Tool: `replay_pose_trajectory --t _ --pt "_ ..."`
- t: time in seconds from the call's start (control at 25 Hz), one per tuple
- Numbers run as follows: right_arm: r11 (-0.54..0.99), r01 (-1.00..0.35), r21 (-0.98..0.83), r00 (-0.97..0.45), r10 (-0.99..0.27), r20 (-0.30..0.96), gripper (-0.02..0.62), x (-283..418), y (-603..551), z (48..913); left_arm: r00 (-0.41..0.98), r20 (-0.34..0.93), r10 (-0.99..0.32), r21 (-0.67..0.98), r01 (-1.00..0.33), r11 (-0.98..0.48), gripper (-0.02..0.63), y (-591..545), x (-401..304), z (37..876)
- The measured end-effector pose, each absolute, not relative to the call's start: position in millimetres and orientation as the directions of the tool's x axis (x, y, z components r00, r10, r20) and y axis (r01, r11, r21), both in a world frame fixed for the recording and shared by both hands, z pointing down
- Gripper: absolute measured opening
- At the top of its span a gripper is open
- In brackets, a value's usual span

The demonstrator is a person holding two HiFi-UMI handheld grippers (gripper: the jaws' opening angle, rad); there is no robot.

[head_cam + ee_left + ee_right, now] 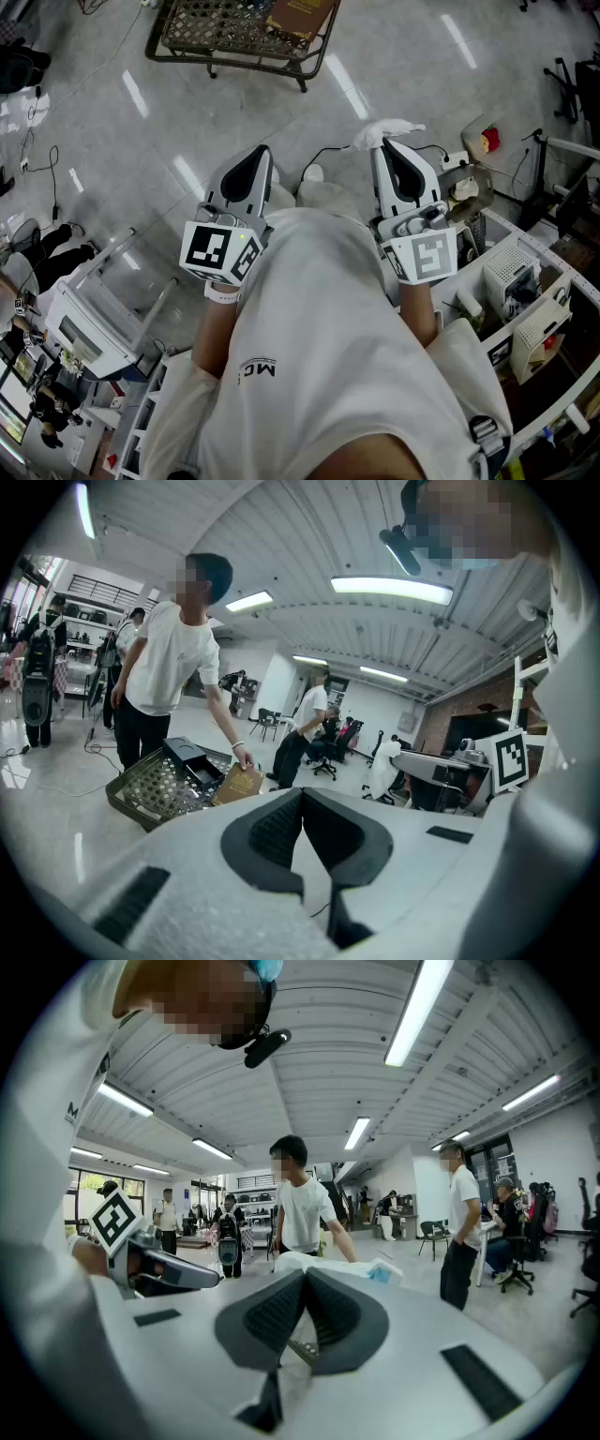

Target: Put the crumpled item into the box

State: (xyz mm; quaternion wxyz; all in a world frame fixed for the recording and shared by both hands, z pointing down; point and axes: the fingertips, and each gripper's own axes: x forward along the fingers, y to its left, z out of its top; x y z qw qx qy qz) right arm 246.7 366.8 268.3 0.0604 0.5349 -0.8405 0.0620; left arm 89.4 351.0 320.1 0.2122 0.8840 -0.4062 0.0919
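The crumpled item (pixel 387 130), a white wad that may be tissue or thin paper (too small here to tell which), sticks out from the tip of the right gripper (pixel 382 143). In the right gripper view the ribbed jaws are closed tight on it, and the wad (pixel 352 1267) bulges just past them with a small blue patch at one end. The left gripper (pixel 262 151) is held beside the right one, both close in front of the person's white shirt. Its jaws are pressed together with nothing between them, as the left gripper view shows.

Well ahead on the glossy grey floor stands a dark wire-mesh crate (pixel 234 58) with a brown box (pixel 302 14) lying in it. From the left gripper view the same crate holds a black box (pixel 190 759) too, and a standing person in a white T-shirt (pixel 173 658) reaches down with one hand touching the brown box. A black cable (pixel 319 157) trails over the floor near the grippers. A white rack (pixel 525 281) with pale devices on it stands at the person's right.
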Motion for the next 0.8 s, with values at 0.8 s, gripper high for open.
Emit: replay_pose_trajectory --t 0.8 --pt "0.45 -0.883 -0.132 -0.466 -0.874 0.139 0.02 232.6 423.5 271.8 0.62 0.309 -0.721 0.264 -0.785 -0.561 0.025 409.7 75.3 308.1"
